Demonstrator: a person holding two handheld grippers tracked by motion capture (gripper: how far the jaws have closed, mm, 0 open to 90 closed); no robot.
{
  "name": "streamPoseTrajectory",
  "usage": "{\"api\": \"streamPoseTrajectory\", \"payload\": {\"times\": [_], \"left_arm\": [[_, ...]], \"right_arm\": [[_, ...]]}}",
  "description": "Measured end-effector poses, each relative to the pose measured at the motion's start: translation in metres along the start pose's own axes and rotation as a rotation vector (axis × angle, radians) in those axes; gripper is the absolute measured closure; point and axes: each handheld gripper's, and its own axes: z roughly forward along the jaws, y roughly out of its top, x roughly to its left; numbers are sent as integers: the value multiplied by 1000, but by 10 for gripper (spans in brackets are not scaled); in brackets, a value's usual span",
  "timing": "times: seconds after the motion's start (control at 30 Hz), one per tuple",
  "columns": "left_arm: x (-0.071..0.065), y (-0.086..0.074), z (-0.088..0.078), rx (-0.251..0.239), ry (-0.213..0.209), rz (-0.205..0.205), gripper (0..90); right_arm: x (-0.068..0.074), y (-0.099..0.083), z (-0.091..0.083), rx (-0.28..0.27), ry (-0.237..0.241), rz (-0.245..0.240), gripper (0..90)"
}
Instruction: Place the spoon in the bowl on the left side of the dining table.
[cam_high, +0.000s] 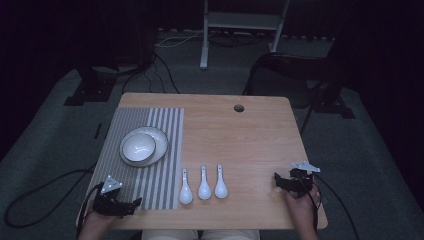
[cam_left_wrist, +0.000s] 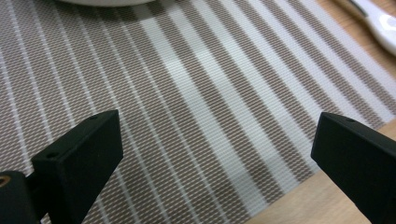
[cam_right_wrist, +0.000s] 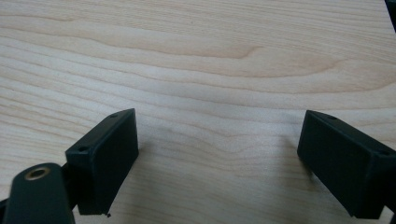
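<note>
Left gripper (cam_high: 136, 202), jaws spread, lies low over the striped placemat's (cam_high: 165, 150) near edge, pointing right. Right gripper (cam_high: 276, 180), jaws spread, rests on bare wooden table (cam_high: 250, 140), pointing left. Three white spoons (cam_high: 203, 184) lie between them.

In the left gripper view the bowl (cam_left_wrist: 105, 2) gets chopped off by the top edge, just a sliver of rim showing, and 1 spoon (cam_left_wrist: 380, 21) runs off the top right corner. In the high view both hands (cam_high: 300, 207) are cut at the bottom edge.
</note>
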Motion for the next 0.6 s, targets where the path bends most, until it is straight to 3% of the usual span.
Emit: {"api": "streamPoseTrajectory", "payload": {"times": [0.43,0.6], "left_arm": [[-17,15,7,9,-39,36,22],[-22,23,10,7,-33,42,24]], "right_arm": [[0,0,0,0,0,0,117],[0,0,0,0,0,0,117]]}}
